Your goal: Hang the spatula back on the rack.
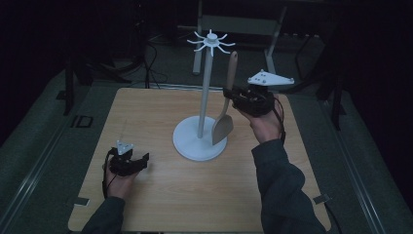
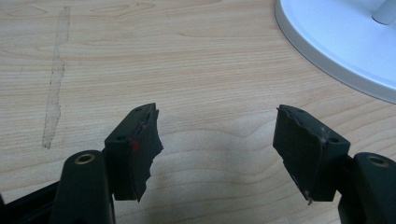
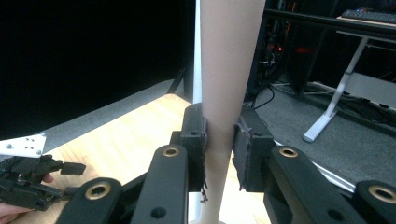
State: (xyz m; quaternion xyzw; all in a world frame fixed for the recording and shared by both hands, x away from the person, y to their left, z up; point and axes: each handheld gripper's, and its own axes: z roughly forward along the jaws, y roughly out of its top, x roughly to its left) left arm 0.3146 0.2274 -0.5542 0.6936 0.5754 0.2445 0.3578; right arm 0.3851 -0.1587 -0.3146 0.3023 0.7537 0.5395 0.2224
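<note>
So at this point the left gripper (image 1: 141, 161) was just parked low on the wooden table (image 1: 146, 126) at the near left, jaws wide apart and nothing between them. It looked like it was idling.

Moving right, the white hook stand (image 1: 204, 92) stood in the middle of the table, round base flat on the wood, with a ring of little hooks up top. The wooden spatula (image 1: 225, 109) was upright just beside the pole, blade down over the edge of the base and handle end up near the hooks. The right gripper (image 1: 229, 95) was clamped on its handle about midway, raised off the table.

My guess was the spatula was meant to go on one of those hooks. If so, I'd have kept the grip firm, since the blade end is heavy and would want to swing, lifted straight up until the handle tip cleared the hooks, then eased over and down. Whether the handle had a hanging hole I couldn't tell.

The high view gave the whole layout, stand plus both hands. The left gripper view showed its ragged pads (image 2: 140, 144) and a pale scuff (image 2: 55, 84) on the wood. The right gripper view showed both pads pinching the handle (image 3: 224, 93), with the left gripper (image 3: 70, 169) off at the lower left.
</note>
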